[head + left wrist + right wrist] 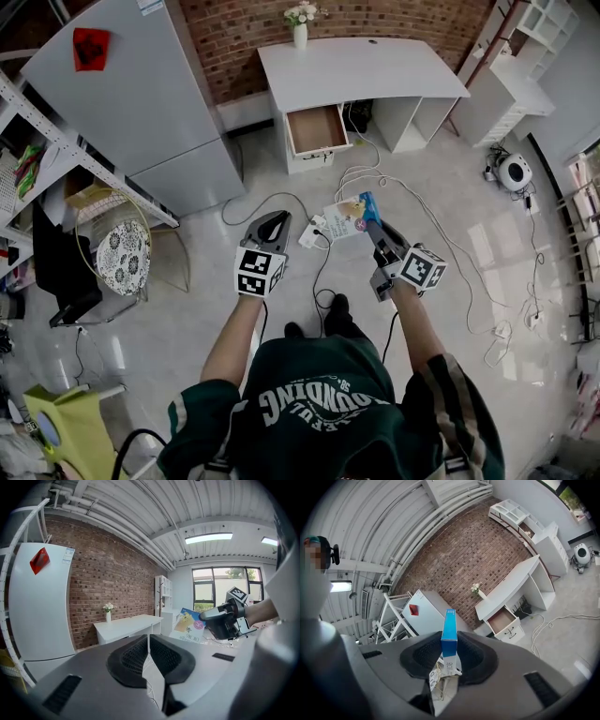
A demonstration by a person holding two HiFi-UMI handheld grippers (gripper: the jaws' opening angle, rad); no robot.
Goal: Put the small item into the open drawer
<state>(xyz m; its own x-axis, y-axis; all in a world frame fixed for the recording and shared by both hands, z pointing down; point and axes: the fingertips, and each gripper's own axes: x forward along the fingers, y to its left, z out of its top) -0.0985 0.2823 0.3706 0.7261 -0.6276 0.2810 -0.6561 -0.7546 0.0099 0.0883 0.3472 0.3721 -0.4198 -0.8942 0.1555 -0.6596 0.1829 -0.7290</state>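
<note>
Blue-edged packet (449, 637), clamped between the fingers (423, 654) of my right gripper (372, 228) at mid-frame while my left gripper (274, 220) is closed on nothing, should travel level to the open drawer (317, 129) under the white table (361, 70) at upper centre, released only once inside.

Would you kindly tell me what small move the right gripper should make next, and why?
Probably carry the box forward toward the open drawer. The right gripper has its jaws shut on the box, while the drawer under the white desk lies well ahead, with cables lying between.
</note>
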